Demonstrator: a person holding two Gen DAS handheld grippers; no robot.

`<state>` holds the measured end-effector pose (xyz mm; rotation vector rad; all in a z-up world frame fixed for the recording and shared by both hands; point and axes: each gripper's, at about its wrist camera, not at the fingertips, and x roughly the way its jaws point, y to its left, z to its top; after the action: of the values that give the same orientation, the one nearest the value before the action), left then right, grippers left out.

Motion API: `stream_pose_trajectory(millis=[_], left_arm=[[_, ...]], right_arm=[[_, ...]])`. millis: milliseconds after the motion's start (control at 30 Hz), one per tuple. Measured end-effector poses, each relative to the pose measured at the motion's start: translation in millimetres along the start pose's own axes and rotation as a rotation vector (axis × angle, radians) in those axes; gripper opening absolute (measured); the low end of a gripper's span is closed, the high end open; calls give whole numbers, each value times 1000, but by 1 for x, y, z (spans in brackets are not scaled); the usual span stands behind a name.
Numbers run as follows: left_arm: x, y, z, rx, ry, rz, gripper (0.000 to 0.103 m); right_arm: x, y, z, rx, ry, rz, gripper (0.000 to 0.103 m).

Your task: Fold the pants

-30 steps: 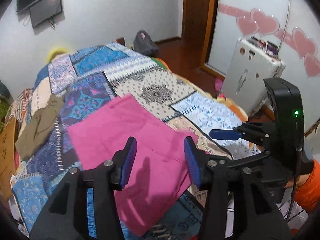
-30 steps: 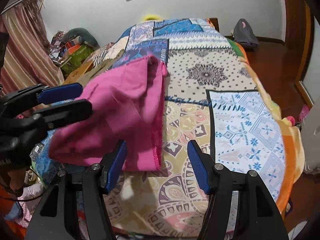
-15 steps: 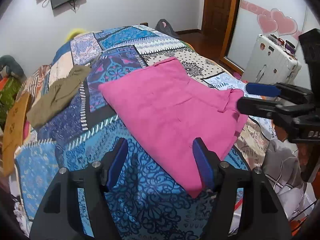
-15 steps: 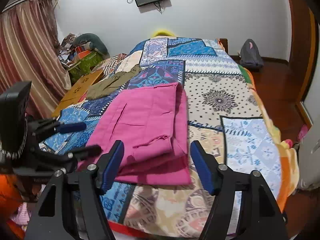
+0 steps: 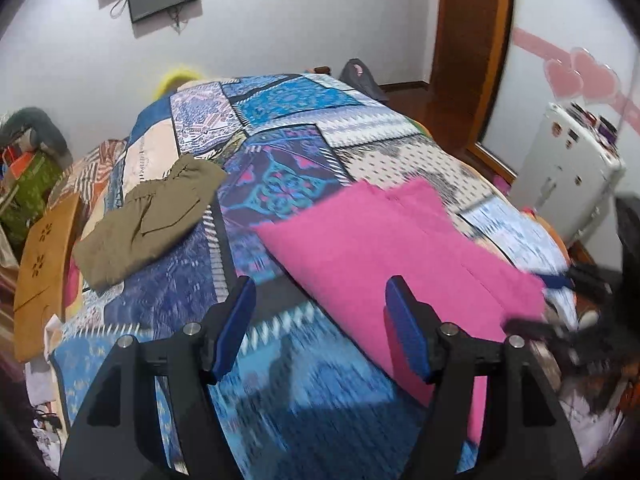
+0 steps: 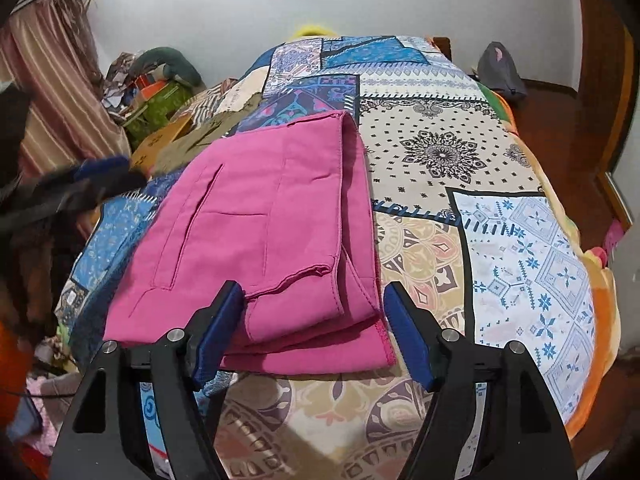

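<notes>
The pink pants (image 6: 264, 224) lie folded in layers on the patchwork bed cover (image 6: 440, 152). They also show in the left wrist view (image 5: 392, 256), right of centre. My right gripper (image 6: 314, 334) is open and empty, its fingers either side of the pants' near edge. My left gripper (image 5: 320, 330) is open and empty, above the cover, left of the pants. The left gripper shows blurred in the right wrist view (image 6: 92, 184), and the right gripper shows blurred in the left wrist view (image 5: 560, 300).
Folded olive pants (image 5: 152, 216) lie further left on the bed. A wooden board (image 5: 40, 264) leans at the bed's left edge. A white suitcase (image 5: 568, 176) stands on the right by the door. Clutter (image 6: 148, 92) and a curtain are at the left.
Both grippers have let go of the pink pants and pulled back. The pants now lie folded flat on the bed. The left gripper swung left.
</notes>
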<state>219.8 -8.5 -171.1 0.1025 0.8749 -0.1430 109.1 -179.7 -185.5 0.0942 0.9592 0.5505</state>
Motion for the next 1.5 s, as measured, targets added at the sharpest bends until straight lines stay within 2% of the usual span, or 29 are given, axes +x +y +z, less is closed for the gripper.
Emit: stream_pose_trajectory(millis=[200, 300, 400, 500, 600, 733, 800, 867, 1000, 1067, 1133, 1300, 1400, 1500], left_arm=[[56, 34, 33, -58, 92, -9, 67], [75, 43, 41, -66, 110, -73, 67], [89, 41, 42, -30, 110, -107, 67], [112, 40, 45, -3, 123, -119, 67], [133, 47, 48, -19, 149, -150, 67], [152, 57, 43, -66, 194, -214, 51], [151, 62, 39, -91, 190, -235, 45], [147, 64, 35, -93, 192, -222, 27], [126, 72, 20, -104, 190, -180, 18], [111, 77, 10, -116, 189, -155, 7], [96, 82, -5, -129, 197, -127, 1], [66, 93, -30, -142, 189, -74, 1], [54, 96, -28, -153, 152, -65, 2], [52, 95, -12, -165, 114, -95, 6]], right_arm=[[4, -4, 11, -109, 35, -30, 74], [10, -16, 21, -151, 49, -100, 74], [22, -38, 33, -130, 52, -173, 74], [33, -57, 41, -70, 58, -171, 74], [42, -68, 47, -28, 55, -163, 74], [53, -77, 56, -12, 44, -177, 74], [58, -83, 60, 1, 40, -182, 74], [60, -85, 64, 19, 28, -186, 73], [62, -81, 69, 14, 17, -193, 65], [59, -77, 71, 4, 10, -188, 65], [55, -72, 73, -2, 4, -177, 65], [39, -54, 75, -20, -34, -150, 65], [29, -45, 72, -10, -54, -132, 65], [28, -40, 65, 10, -46, -113, 65]])
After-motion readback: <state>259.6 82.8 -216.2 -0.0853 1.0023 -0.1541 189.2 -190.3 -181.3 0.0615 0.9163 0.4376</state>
